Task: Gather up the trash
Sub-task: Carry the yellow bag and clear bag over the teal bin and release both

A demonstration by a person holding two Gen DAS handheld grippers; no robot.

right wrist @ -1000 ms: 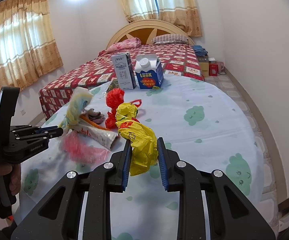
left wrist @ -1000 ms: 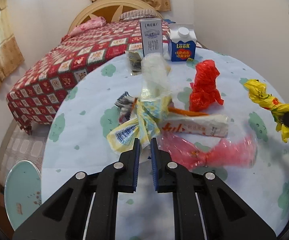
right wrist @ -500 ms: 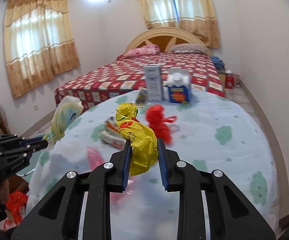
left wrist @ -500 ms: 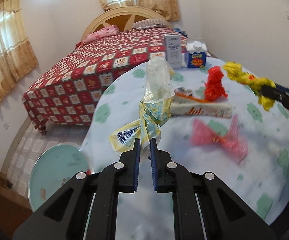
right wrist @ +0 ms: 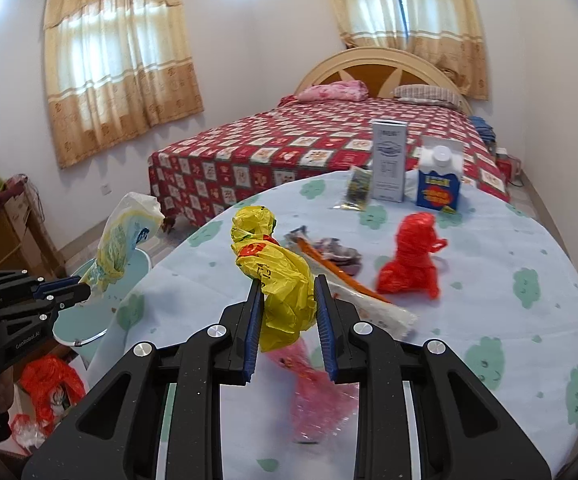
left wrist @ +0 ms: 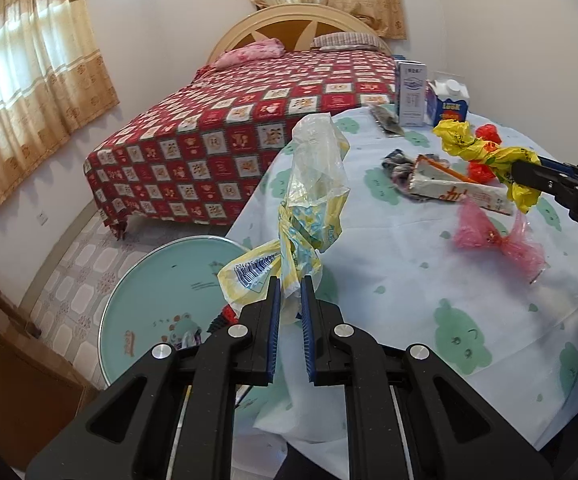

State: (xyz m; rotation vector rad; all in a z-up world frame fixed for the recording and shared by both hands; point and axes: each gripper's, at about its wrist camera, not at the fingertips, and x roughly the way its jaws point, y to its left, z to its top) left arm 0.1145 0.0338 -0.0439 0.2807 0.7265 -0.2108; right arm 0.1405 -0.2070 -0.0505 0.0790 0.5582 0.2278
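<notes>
My left gripper (left wrist: 289, 292) is shut on a twisted clear and yellow plastic wrapper (left wrist: 313, 184), held up past the left edge of the round table (left wrist: 409, 280). My right gripper (right wrist: 287, 292) is shut on a crumpled yellow plastic bag (right wrist: 277, 272) above the tablecloth. Each gripper shows in the other's view: the right one (left wrist: 549, 180) with the yellow bag (left wrist: 485, 152), the left one (right wrist: 65, 290) with the wrapper (right wrist: 125, 236). On the table lie a red bag (right wrist: 409, 256), a pink cellophane wrapper (left wrist: 497, 236) and a white packet (left wrist: 461, 192).
Two cartons, a tall grey one (right wrist: 387, 160) and a blue one (right wrist: 439, 176), stand at the table's far side beside a small dark sachet (right wrist: 359, 190). A low teal round stool (left wrist: 161, 300) stands left of the table. An orange bag (right wrist: 49, 384) lies on the floor. A bed (left wrist: 249, 128) fills the background.
Both grippers have swung left with their loads. The left one now hangs beyond the table edge above the teal stool; the table trash has slid to the right in both views.
</notes>
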